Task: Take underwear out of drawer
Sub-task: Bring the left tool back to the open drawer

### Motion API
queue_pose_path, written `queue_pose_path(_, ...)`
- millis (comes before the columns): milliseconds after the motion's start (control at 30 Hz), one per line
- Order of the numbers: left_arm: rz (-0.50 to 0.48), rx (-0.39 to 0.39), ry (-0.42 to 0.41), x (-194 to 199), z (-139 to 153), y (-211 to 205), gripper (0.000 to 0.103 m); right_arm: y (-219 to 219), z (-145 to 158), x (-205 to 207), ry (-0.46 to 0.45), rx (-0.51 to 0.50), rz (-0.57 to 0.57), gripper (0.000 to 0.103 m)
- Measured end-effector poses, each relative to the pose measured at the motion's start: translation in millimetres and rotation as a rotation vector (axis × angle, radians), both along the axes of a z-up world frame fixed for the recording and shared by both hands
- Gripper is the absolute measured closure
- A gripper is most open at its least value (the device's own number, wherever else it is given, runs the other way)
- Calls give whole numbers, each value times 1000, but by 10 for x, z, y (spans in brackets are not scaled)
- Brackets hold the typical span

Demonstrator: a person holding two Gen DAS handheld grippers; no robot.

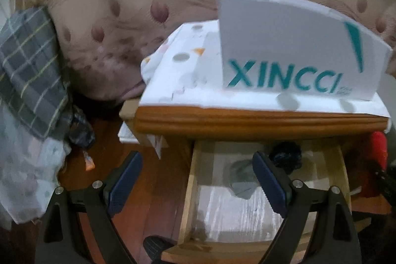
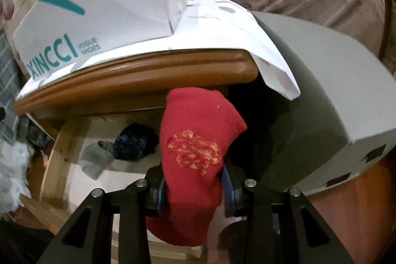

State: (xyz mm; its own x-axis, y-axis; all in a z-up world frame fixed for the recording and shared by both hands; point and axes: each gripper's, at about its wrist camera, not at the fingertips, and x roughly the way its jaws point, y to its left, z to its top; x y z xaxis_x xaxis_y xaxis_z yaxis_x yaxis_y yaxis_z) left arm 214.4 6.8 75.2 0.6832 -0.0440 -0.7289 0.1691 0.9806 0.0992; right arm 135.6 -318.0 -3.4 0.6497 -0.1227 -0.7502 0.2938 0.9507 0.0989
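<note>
right gripper (image 2: 195,192) clamped on red underwear (image 2: 195,140) — clear of drawer (image 1: 190,177); left gripper (image 1: 198,180) wide, empty — dark and grey items remain inside.

Open drawer (image 1: 188,192): dark underwear (image 1: 287,157), grey cloth (image 1: 241,177).

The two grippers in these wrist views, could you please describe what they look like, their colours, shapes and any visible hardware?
Both look alike. The left gripper has matte black angular arms with triangular cut-outs, round silver bolts at the joints, and two flat, dark blue ribbed finger pads. The right gripper shows the same black arms, silver bolts and blue ribbed pads. No cables, markings or sleeves are visible.
</note>
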Motion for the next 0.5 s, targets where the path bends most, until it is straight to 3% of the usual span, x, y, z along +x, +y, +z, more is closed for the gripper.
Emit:
queue_pose_path(100,48,-34,40,30,-199,68,14,33,26,-2,19,-6,2,66)
queue_pose_path(200,70,-6,71,76,-327,99,14,59,115,-20,31,-39,10,66)
queue_pose_path(500,118,-3,56,117,-346,210,14,132,487,-57,4,-30,27,66)
